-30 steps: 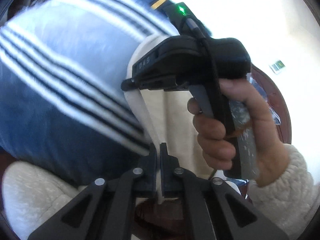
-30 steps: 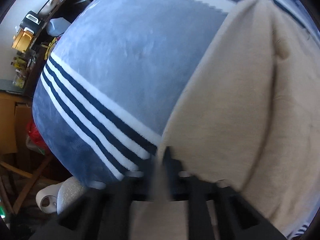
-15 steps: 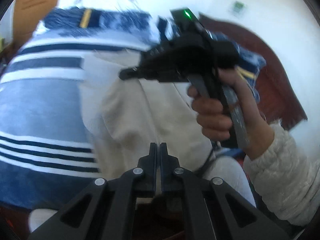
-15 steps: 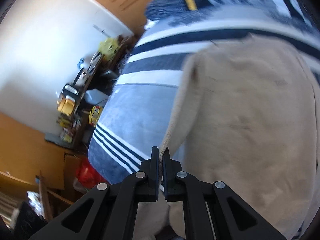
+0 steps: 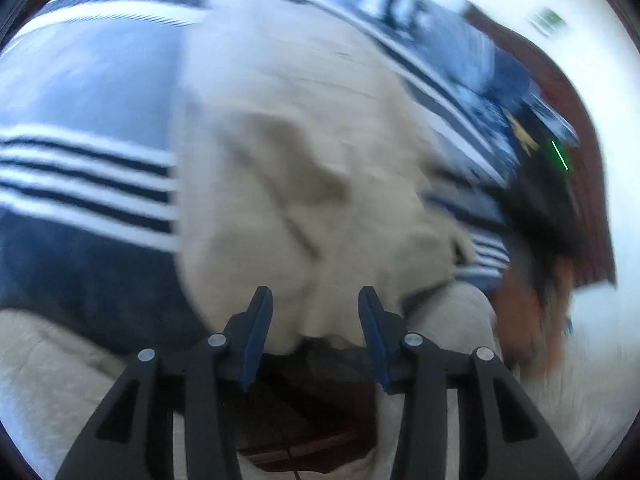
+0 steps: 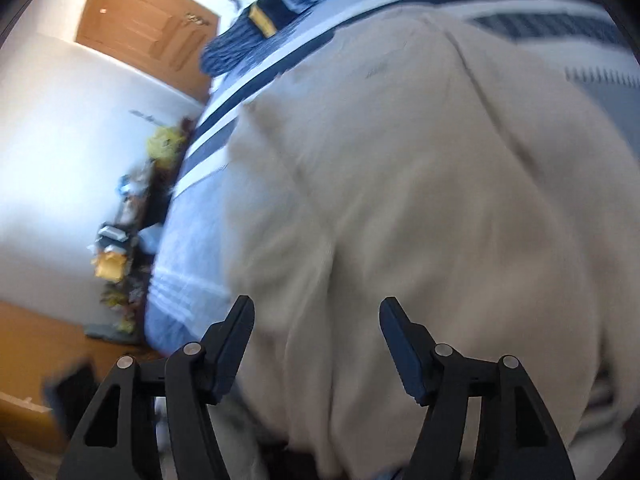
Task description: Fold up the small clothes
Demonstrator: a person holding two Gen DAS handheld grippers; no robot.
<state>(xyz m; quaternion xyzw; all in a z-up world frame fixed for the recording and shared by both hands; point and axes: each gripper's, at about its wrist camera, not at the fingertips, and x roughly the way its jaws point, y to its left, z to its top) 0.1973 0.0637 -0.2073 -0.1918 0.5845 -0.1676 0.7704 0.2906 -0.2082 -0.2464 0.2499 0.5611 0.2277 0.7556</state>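
Observation:
A cream garment [image 5: 304, 168] lies rumpled on a blue blanket with white and dark stripes [image 5: 84, 176]. My left gripper [image 5: 316, 312] is open, its jaws apart over the garment's near edge and holding nothing. In the right wrist view the same cream garment [image 6: 400, 200] fills most of the frame over the striped blanket [image 6: 188, 248]. My right gripper [image 6: 316, 320] is open and empty above the cloth's near edge. The right gripper shows as a dark blur in the left wrist view [image 5: 548, 204].
A dark wooden bed end [image 5: 580, 128] stands at the right. A wooden door [image 6: 148, 36], a white wall and a cluttered shelf [image 6: 128, 232] are at the left. A folded blue cloth with a yellow tag [image 6: 264, 28] lies at the blanket's far end.
Both grippers were shut on the cream garment's edge, holding it up. Now both are open and the garment lies released on the blanket. The right hand has swung away to the right.

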